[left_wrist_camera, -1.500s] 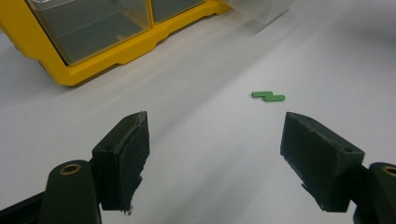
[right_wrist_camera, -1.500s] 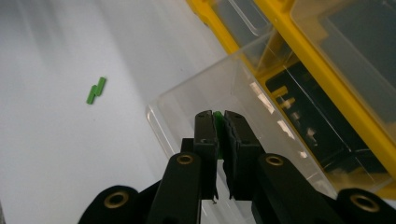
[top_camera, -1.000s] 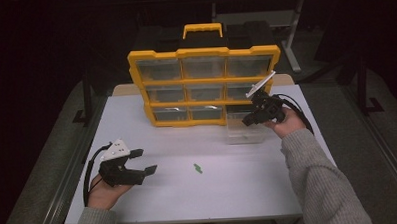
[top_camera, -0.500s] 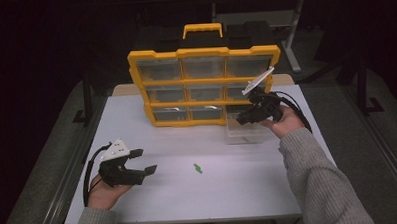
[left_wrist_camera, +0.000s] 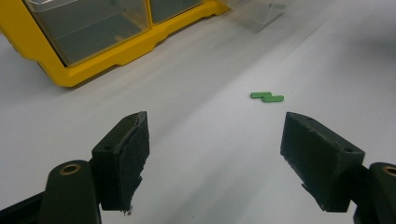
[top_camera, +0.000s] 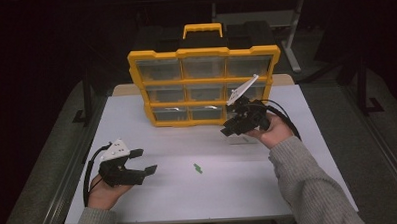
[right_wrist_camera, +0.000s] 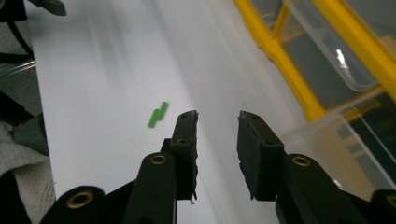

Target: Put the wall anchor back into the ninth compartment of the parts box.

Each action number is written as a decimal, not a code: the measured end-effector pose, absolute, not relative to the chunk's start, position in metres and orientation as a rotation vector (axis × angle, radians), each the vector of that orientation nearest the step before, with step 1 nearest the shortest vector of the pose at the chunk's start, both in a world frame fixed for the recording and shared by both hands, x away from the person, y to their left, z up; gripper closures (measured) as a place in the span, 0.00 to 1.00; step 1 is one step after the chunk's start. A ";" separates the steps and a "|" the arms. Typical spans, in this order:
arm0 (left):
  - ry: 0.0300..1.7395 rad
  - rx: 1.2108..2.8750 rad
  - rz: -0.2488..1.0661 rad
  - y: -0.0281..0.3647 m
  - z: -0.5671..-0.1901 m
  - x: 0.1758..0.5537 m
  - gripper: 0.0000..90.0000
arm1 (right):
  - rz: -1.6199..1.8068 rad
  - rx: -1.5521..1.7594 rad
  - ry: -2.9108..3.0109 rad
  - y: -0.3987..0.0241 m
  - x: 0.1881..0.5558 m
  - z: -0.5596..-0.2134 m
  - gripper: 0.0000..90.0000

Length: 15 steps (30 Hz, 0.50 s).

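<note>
A small green piece [top_camera: 198, 168] lies flat on the white table [top_camera: 289, 189], between the two hands. My left gripper [top_camera: 143, 161] rests at the near left with its jaws wide open and nothing between them; the green piece [left_wrist_camera: 267, 97] lies ahead of it. My right gripper [top_camera: 228, 131] hovers in front of the yellow organizer's [top_camera: 204, 54] lower right. Its jaws have just been opening and now stand a little apart with nothing between them [right_wrist_camera: 217, 135]. The green piece [right_wrist_camera: 158, 114] sits to the left of them. A clear drawer [right_wrist_camera: 336, 154] lies on the table beside the right gripper.
The yellow organizer [left_wrist_camera: 93, 60] stands upright at the back of the table, with a black handle and rows of clear drawers. The loose clear drawer [top_camera: 242, 139] lies just in front of its right end. Dark floor and table legs surround the table.
The right hand has moved left and slightly up, away from the loose clear drawer, and its jaws have parted. The left hand and the green piece have stayed put.
</note>
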<state>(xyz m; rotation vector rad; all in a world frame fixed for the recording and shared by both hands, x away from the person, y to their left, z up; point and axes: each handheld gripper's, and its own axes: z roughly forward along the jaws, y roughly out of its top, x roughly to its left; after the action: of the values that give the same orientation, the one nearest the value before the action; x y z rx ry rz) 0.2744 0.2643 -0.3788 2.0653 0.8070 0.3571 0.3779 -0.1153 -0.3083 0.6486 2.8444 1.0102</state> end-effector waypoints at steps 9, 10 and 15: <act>0.809 2.062 0.355 0.264 -0.379 0.274 0.26 | 1.020 0.626 2.898 -0.093 0.370 -0.331 0.72; 0.810 2.062 0.355 0.264 -0.379 0.274 0.26 | 1.023 0.620 2.898 -0.091 0.369 -0.334 0.72; 0.808 2.062 0.355 0.264 -0.379 0.274 0.26 | 1.011 0.619 2.921 -0.081 0.368 -0.346 0.71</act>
<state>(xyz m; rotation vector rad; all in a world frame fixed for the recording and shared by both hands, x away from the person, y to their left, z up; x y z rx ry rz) 0.2745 0.2642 -0.3788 2.0618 0.8076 0.3548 0.3684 -0.0806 -0.3460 0.6191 2.9211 1.0112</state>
